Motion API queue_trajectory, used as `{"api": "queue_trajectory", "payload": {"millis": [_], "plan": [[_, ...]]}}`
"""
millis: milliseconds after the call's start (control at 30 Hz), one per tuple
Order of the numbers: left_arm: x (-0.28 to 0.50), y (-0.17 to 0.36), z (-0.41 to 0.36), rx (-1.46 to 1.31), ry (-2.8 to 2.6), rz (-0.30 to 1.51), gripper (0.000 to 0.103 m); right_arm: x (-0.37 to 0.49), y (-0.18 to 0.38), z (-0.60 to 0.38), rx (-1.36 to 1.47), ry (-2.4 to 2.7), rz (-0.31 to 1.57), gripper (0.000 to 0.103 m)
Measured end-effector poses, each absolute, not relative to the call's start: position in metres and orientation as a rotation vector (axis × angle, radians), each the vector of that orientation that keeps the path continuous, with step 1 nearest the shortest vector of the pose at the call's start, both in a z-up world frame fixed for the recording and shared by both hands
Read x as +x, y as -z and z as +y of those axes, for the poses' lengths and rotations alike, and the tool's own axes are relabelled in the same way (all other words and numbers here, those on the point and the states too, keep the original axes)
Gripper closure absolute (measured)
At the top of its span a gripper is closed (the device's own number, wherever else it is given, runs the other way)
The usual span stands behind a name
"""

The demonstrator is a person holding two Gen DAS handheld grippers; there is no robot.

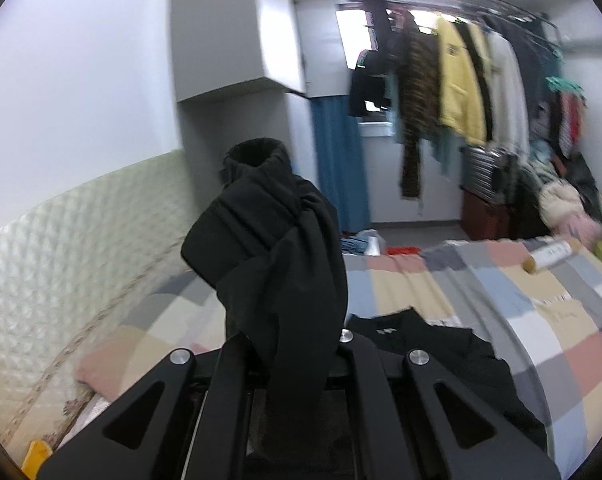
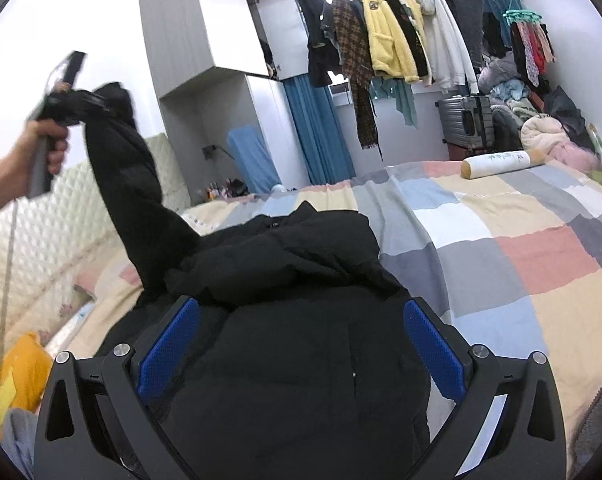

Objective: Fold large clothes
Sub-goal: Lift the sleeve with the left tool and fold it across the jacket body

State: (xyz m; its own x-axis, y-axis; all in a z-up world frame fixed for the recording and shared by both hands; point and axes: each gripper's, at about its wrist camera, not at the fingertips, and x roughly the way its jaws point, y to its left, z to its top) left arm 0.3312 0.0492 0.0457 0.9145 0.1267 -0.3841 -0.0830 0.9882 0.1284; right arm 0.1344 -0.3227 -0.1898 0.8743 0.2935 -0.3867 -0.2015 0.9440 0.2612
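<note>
A large black padded jacket (image 2: 297, 280) lies on the checked bedspread (image 2: 501, 240). My left gripper (image 1: 289, 344) is shut on the jacket's sleeve (image 1: 269, 240) and holds it lifted, cuff upward; the fingers are hidden under the fabric. In the right wrist view the left gripper (image 2: 67, 96) holds the sleeve (image 2: 133, 184) high at the left, above the headboard. My right gripper (image 2: 301, 344) is open, its blue pads (image 2: 169, 348) spread to either side of the jacket's body just above it, holding nothing. Part of the jacket (image 1: 441, 352) also shows in the left wrist view.
A quilted headboard (image 1: 61, 260) runs along the left. A cylindrical bolster pillow (image 2: 501, 162) lies at the bed's far side. A loaded clothes rack (image 2: 401, 32), a suitcase (image 2: 465, 120), a blue curtain (image 2: 317, 132) and a white wardrobe (image 2: 197, 28) stand beyond. A yellow item (image 2: 17, 376) lies at the bed's left edge.
</note>
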Motion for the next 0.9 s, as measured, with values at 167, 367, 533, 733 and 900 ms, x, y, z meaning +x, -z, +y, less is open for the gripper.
{"api": "queue_trajectory", "payload": {"millis": [167,367,533,733,900], "plan": [[0.341,-0.011,-0.022,0.115,0.011,0.416,0.098,0.133,0.190,-0.331,0.228,-0.256,0.424,0.000],[0.358,0.044,-0.092,0.106,0.113,0.478,0.098,0.137,0.195,-0.332,0.220,-0.264,0.442,0.000],[0.369,0.093,-0.132,0.111,0.184,0.539,0.099,0.145,0.201,-0.341,0.236,-0.246,0.458,0.000],[0.379,0.159,-0.159,0.135,0.234,0.634,0.099,0.158,0.210,-0.348,0.267,-0.238,0.489,0.000],[0.382,0.198,-0.176,0.170,0.233,0.702,0.099,0.164,0.218,-0.352,0.288,-0.243,0.511,0.000]]}}
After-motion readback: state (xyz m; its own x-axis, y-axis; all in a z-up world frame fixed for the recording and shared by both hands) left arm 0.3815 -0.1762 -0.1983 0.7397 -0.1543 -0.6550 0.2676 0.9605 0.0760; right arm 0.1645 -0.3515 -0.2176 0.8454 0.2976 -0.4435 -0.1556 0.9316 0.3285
